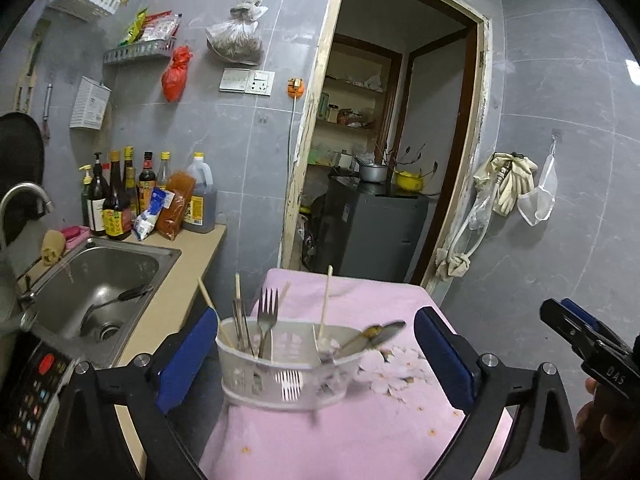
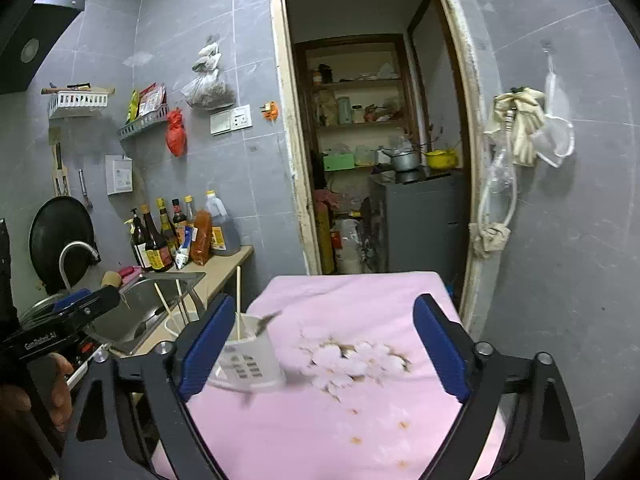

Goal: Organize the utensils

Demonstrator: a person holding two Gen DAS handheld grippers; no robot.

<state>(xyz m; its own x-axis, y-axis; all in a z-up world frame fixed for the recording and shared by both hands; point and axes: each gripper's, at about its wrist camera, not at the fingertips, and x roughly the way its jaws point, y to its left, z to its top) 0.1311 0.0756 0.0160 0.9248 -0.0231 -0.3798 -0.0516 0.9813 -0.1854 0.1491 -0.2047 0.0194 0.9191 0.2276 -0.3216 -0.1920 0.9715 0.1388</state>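
The white utensil caddy [image 1: 286, 364] stands upright on the pink flowered tablecloth [image 1: 360, 432], near the table's left edge beside the counter. It has at least two compartments, split by an inner wall. The left compartment holds one fork [image 1: 267, 320], tines up, and a bundle of thin metal utensils whose count cannot be told. Four pale chopsticks [image 1: 325, 300] stick up from the caddy. A spoon [image 1: 374, 336] lies tilted over the right rim; it is blurred.

The left gripper [image 1: 316, 360] has its jaws spread wide on either side of the caddy, with the blue pads clear of its walls. The right gripper [image 2: 324, 348] is likewise spread wide with nothing clamped; in its view the caddy sits just beside the left pad.

Legible writing: "DAS" on the right gripper body in the left wrist view, and "GenRobot.AI" on the left gripper body in the right wrist view. The bottle labels are too small to read.

Beyond the table, one steel sink [image 1: 100, 280] contains one ladle [image 1: 116, 300]. About six bottles [image 1: 116, 196] and one large jug [image 1: 200, 200] stand behind it on the counter.
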